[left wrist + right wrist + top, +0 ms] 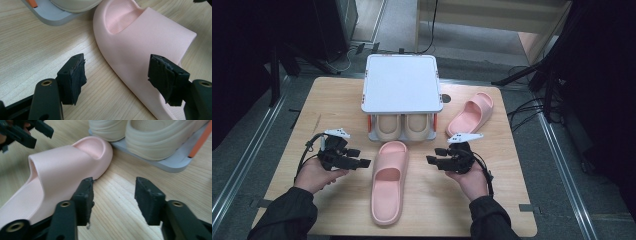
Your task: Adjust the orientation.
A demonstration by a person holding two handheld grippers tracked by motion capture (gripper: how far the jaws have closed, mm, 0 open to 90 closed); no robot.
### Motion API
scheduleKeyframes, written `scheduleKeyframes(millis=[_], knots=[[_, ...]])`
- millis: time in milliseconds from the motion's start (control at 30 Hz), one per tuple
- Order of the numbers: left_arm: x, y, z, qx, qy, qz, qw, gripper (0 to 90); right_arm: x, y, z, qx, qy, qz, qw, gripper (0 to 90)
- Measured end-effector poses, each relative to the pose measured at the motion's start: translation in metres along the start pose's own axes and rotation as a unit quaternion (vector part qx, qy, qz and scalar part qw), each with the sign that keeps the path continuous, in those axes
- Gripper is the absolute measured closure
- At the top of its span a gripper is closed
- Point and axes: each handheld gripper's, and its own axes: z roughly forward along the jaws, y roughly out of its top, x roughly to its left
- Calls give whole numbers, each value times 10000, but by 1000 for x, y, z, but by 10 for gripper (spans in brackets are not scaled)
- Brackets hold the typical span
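While the high view shows a pink slipper [388,181] lying on the tabletop [312,115] between the left claw [360,162] and the right claw [432,161], both spread and empty, a second pink slipper [470,113] lies beside the white rack [400,82]. Left gripper view: the slipper's perforated footbed. Right gripper view: 2 cream slippers [150,137] on the rack's lower shelf.

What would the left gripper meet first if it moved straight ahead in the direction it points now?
Most likely the near pink slipper. In the high view the left gripper points sideways at the slipper's side, jaws open, with bare table between them. In the left gripper view the slipper's strap lies just ahead, though depth is uncertain.
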Motion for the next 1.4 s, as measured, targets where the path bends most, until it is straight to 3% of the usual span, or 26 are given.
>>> scheduleKeyframes(millis=[100, 267, 467, 700, 867, 1033, 1233, 1400], knots=[[0, -1, -2, -1, 25, 20, 10000, 298, -11, 2, -5, -99, -37, 130, 9999, 397], [0, -1, -3, -23, 77, 10, 10000, 299, -29, 5, -12, -149, -246, 286, 9992, 375], [-2, -1, -5, -67, 106, 84, 9999, 306, -52, 9, -21, -219, -530, 254, 9980, 425], [-4, -4, -7, -77, 296, 166, 9994, 319, -82, 13, -24, -263, -810, 491, 9952, 485], [-5, -9, -11, -100, 317, 96, 9994, 321, -101, 19, -24, -292, -1018, 588, 9926, 512], [-6, -14, -15, -123, 339, 38, 9993, 321, -119, 23, -26, -358, -1179, 767, 9894, 586], [-6, -20, -19, -96, 295, 8, 9995, 354, -136, 25, -22, -418, -1315, 1001, 9854, 752], [-7, -24, -21, -104, 346, -29, 9993, 365, -145, 31, -17, -328, -1504, 988, 9831, 870]])
